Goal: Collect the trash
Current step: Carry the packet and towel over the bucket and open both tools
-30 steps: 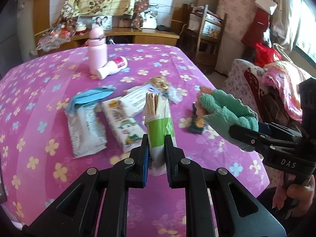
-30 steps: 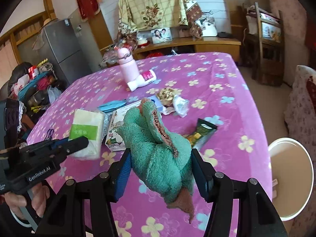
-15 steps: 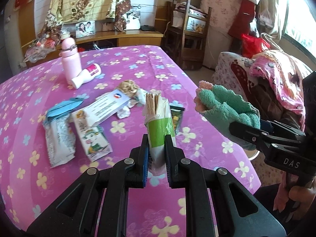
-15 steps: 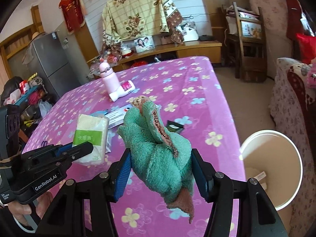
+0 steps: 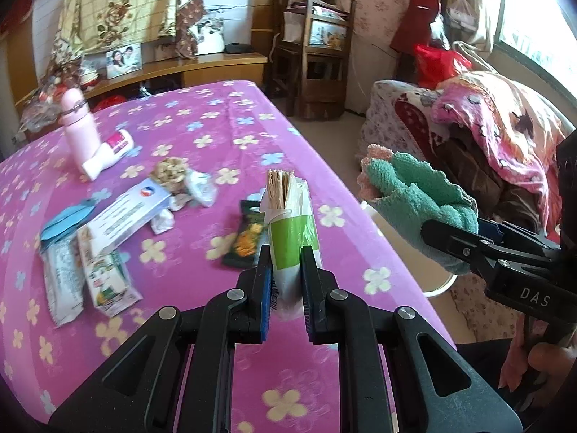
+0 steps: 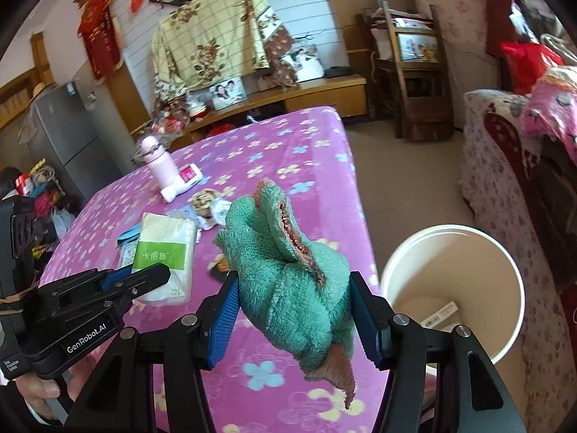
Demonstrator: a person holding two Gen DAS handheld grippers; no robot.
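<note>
My left gripper is shut on a white and green tissue pack, held upright above the purple flowered table; the pack also shows in the right wrist view. My right gripper is shut on a crumpled green towel, held above the table's right edge; the towel also shows in the left wrist view. A white bin stands on the floor right of the table, with some scraps inside.
On the table lie a dark snack wrapper, a white box, flat packets, crumpled wrappers, a pink bottle and a white tube. A sofa with blankets stands right.
Both grippers have moved right toward the table's right edge, keeping their loads. The white bin now sits closer and larger in the right wrist view.
</note>
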